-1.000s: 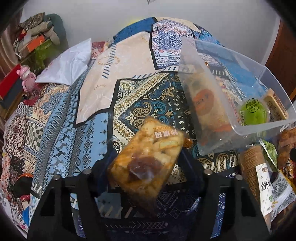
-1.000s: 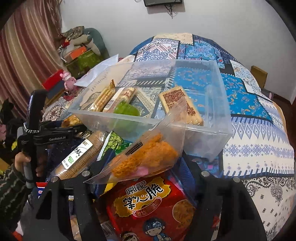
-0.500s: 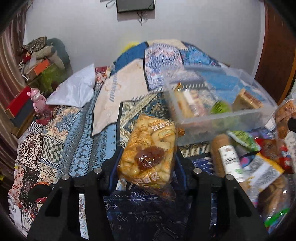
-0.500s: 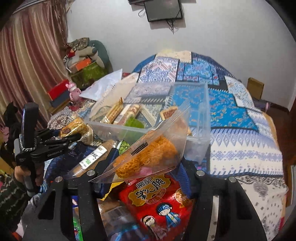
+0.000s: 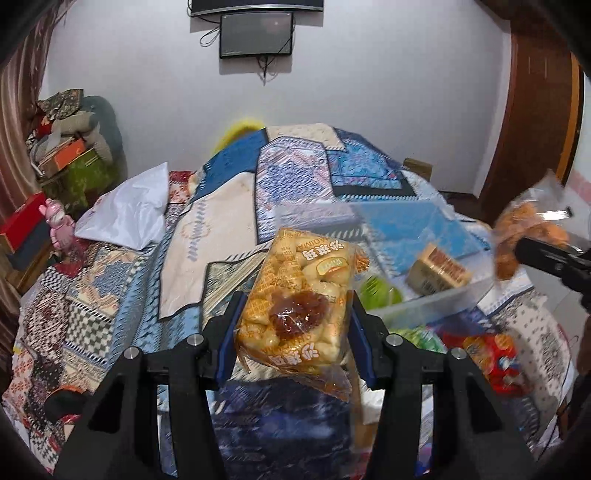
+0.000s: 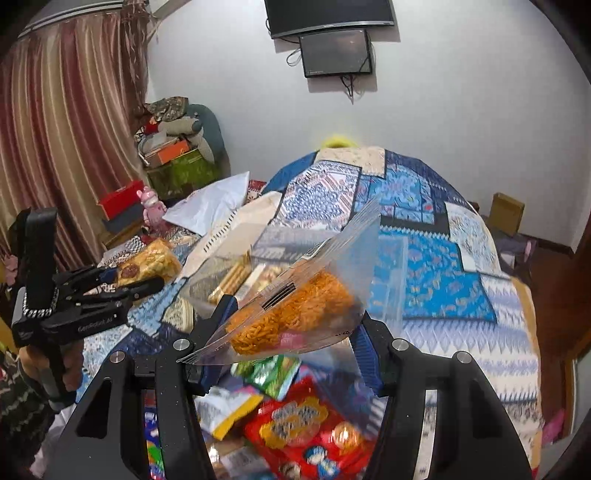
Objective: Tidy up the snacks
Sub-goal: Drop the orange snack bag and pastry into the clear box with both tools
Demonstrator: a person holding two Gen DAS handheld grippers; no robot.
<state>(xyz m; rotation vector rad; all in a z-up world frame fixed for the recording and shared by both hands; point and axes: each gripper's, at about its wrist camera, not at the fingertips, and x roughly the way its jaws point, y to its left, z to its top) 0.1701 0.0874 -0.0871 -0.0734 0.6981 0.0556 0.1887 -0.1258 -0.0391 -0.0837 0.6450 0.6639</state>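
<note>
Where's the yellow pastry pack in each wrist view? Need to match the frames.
Left wrist: pastry pack at centre, clamped in the left gripper.
Right wrist: same pack at far left, mid-height, in the other gripper.
Shared landmark: wall screen, top centre in both.

Open quilt point(image 5: 110, 295) lies left of the bin point(image 5: 436, 295); loose packets point(image 6: 306, 435) crowd its near side.

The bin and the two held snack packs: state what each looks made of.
Bin: clear rigid plastic, contents visible through its walls. Yellow pack in left gripper: glossy printed film, probably plastic. Noodle pack in right gripper: clear crinkly film.
</note>
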